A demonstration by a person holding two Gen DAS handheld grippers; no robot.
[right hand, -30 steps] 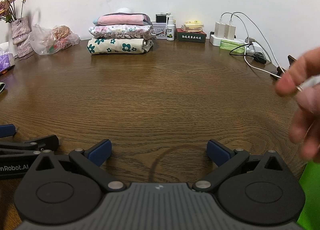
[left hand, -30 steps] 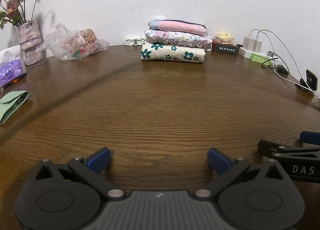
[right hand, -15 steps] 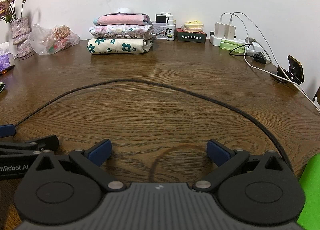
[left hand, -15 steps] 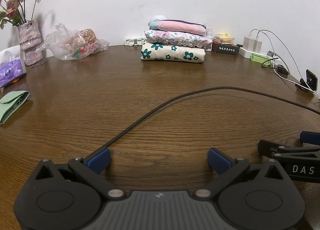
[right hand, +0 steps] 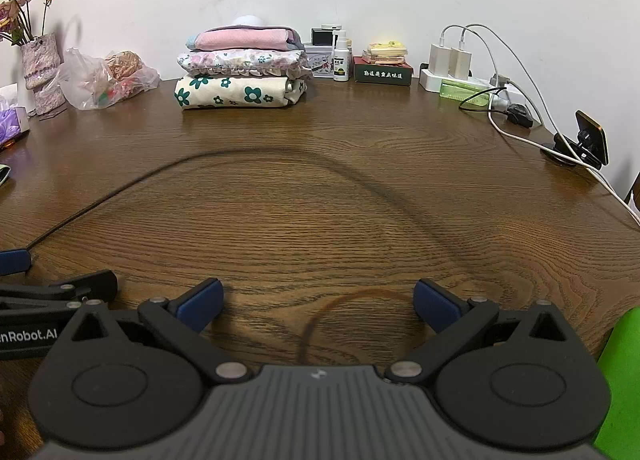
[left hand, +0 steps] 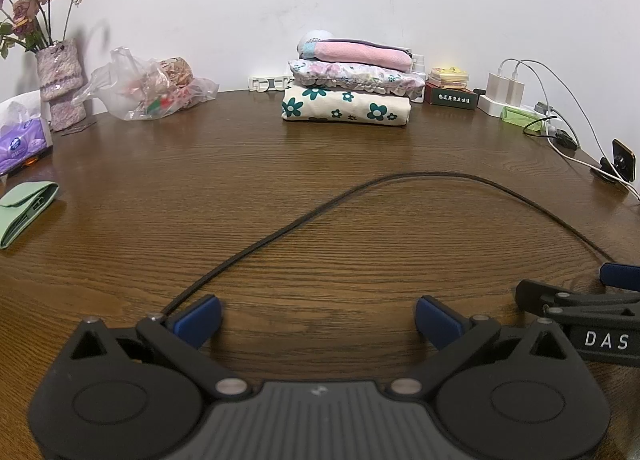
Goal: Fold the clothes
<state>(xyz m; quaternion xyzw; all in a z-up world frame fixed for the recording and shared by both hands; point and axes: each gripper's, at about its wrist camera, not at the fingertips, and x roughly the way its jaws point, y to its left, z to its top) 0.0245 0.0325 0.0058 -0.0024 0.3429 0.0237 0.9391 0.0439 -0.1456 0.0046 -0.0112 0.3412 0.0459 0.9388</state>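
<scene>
Both tongs rest low over a dark wooden table [left hand: 320, 188]: the left gripper [left hand: 318, 318] and the right gripper [right hand: 318, 302] each have their blue-tipped fingers spread wide apart, with nothing between them. At the table's far edge, against a plain white wall, sits the stack of folded clothes [left hand: 346, 94]: a flowered cream piece at the bottom, a frilled floral one on it, a pink one on top. A thin black cable [left hand: 360, 188] arcs across the bare middle of the table; in the right wrist view part of it looks blurred. The left wrist view alone shows a green pouch [left hand: 26, 212] at the left edge and a purple tissue pack [left hand: 20, 140]. A vase of dried flowers [left hand: 60, 88] and a plastic bag [left hand: 152, 88] stand at the back left. The right wrist view shows a small white bottle [right hand: 340, 60], a dark box [right hand: 383, 72], chargers on a power strip [right hand: 448, 68] with white leads trailing to the right edge, and a bright green thing [right hand: 622, 380] at the near right. Between tongs and clothes the wood lies open apart from the cable.
</scene>
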